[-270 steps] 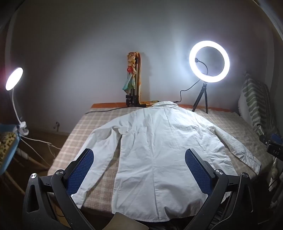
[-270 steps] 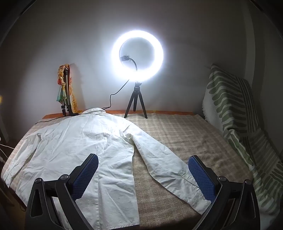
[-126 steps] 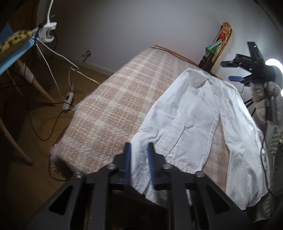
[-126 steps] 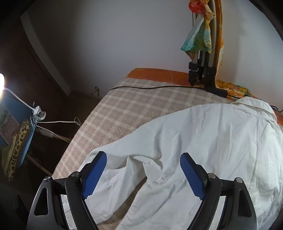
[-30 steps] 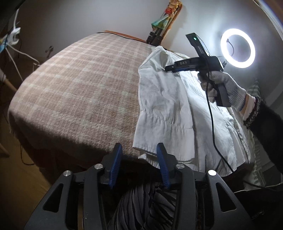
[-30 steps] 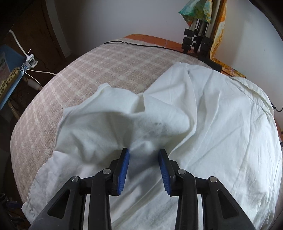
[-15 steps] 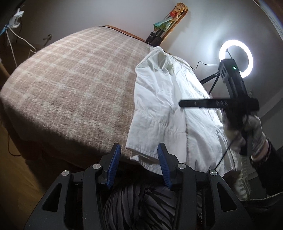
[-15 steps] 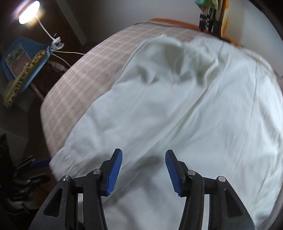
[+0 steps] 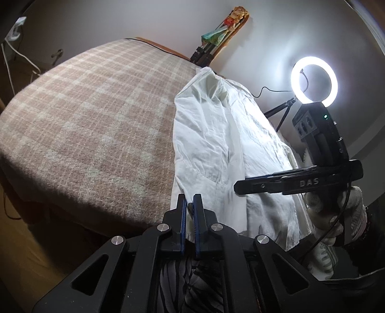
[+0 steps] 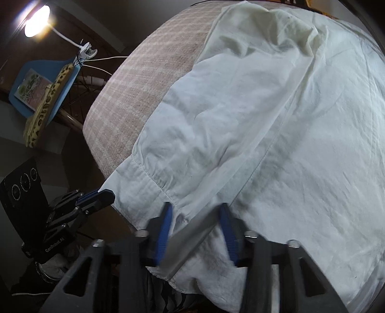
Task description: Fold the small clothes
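Note:
A white shirt (image 9: 216,134) lies on a checked blanket (image 9: 96,120), its left sleeve folded back along the body. My left gripper (image 9: 189,207) is at the near edge of the bed, shut on the corner of the sleeve cuff. In the right wrist view the same shirt (image 10: 264,108) fills the frame. My right gripper (image 10: 196,219) points steeply down at the cuff and the hem. Its jaws are closing, with a fold of white cloth between the blue pads (image 10: 166,224). My left gripper (image 10: 105,192) shows beside the cuff corner. A gloved hand (image 9: 336,211) carries my right gripper (image 9: 238,187).
A lit ring light (image 9: 314,81) on a tripod stands beyond the bed's far right. A stand with colourful cloth (image 9: 223,31) leans on the back wall. Left of the bed are a clip lamp (image 10: 36,20) and a blue chair (image 10: 48,84) with a leopard-print cloth.
My left jaws have shut on the cuff corner. My right gripper has come along the shirt to its near edge, and its jaws have narrowed around a fold of cloth.

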